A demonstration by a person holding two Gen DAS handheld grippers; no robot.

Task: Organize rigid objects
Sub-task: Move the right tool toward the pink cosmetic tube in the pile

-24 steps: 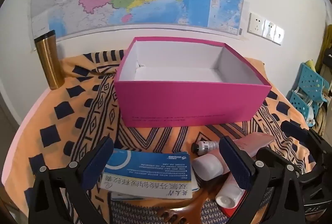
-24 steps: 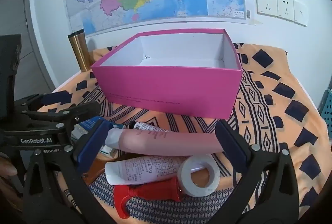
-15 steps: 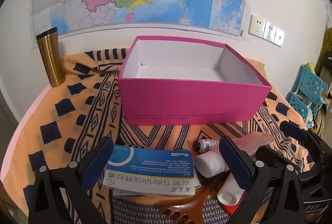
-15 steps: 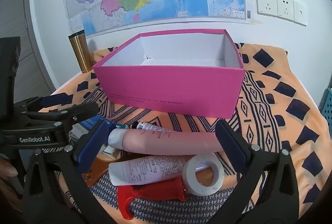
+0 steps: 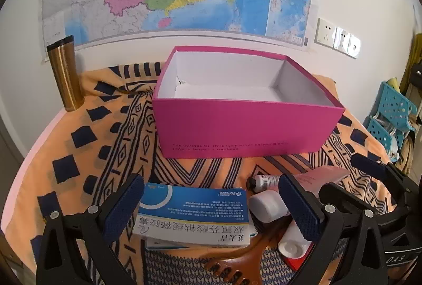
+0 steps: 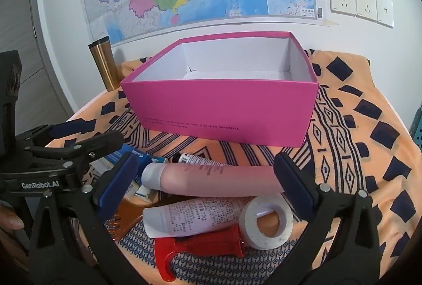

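An open pink box (image 5: 245, 124) (image 6: 224, 108) with a white, bare inside stands on the patterned cloth. In front of it lies a pile. A blue-and-white medicine box (image 5: 195, 213) sits between the spread jaws of my left gripper (image 5: 211, 203), which is open and touches nothing. My right gripper (image 6: 208, 182) is open too, hovering over a pink tube (image 6: 216, 176), a white tube (image 6: 192, 216), a roll of white tape (image 6: 266, 221), a red-handled tool (image 6: 197, 245) and a brown comb (image 6: 124, 221). A small tube with a black cap (image 5: 263, 181) lies behind the pink one.
A gold tumbler (image 5: 66, 74) stands at the table's back left corner by the wall with the map. Blue perforated baskets (image 5: 390, 116) sit off the table's right side. Orange cloth (image 6: 364, 142) is bare to the right of the box.
Both views have shifted slightly, the left one so that the box sits more to the right and the pile a little farther away. Both grippers stay wide open; no object has moved.
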